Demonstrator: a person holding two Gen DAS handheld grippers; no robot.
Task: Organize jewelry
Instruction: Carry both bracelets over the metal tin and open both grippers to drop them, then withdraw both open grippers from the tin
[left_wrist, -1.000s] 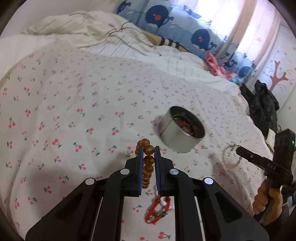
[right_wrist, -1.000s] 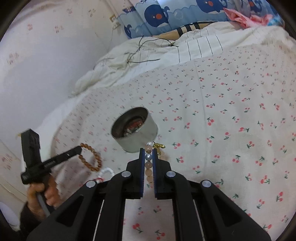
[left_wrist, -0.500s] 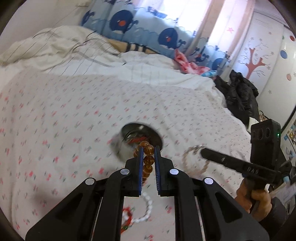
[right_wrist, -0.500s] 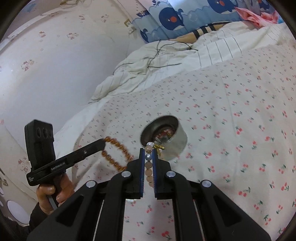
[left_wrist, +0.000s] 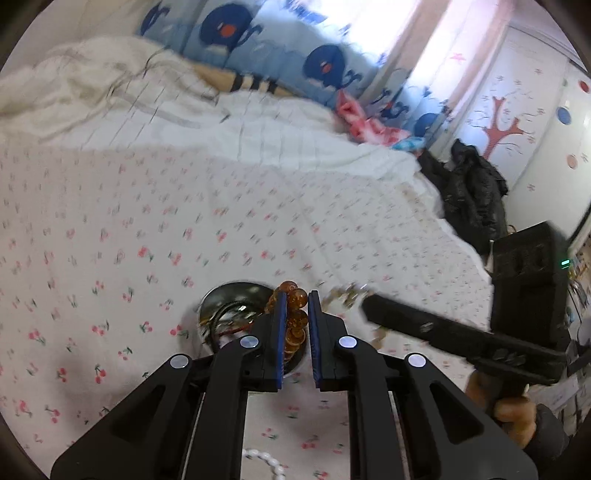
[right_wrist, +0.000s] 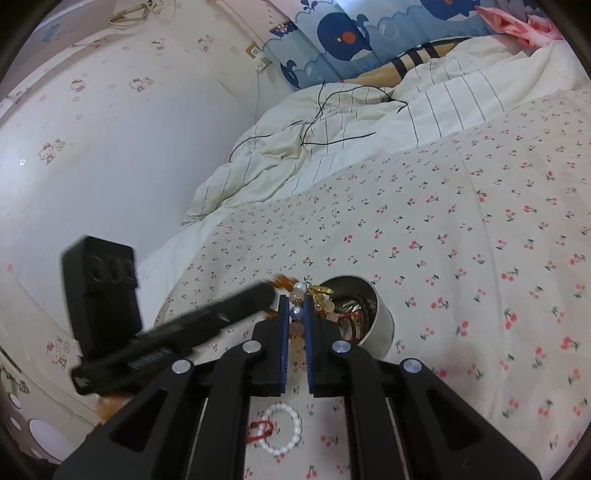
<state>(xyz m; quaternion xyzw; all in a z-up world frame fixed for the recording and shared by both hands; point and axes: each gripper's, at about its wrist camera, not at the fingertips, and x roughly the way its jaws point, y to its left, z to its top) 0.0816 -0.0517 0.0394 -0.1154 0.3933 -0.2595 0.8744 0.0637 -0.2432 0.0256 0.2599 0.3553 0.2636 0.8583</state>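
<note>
crowding the tin's (right_wrist: 382, 325) rim, left gripper (left_wrist: 295, 295) clamping amber bracelet (left_wrist: 295, 317), right gripper (right_wrist: 295, 306) clamping pink bracelet (right_wrist: 297, 332)

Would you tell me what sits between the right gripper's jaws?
A peach bead bracelet with one blue bead, pinched there near the tin, shown in the right wrist view.

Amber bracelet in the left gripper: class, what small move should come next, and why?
Probably ease the left gripper a little left over the tin and open. The amber bracelet is clamped at the tin's right rim, and the right gripper holds a pink bracelet close by.
</note>
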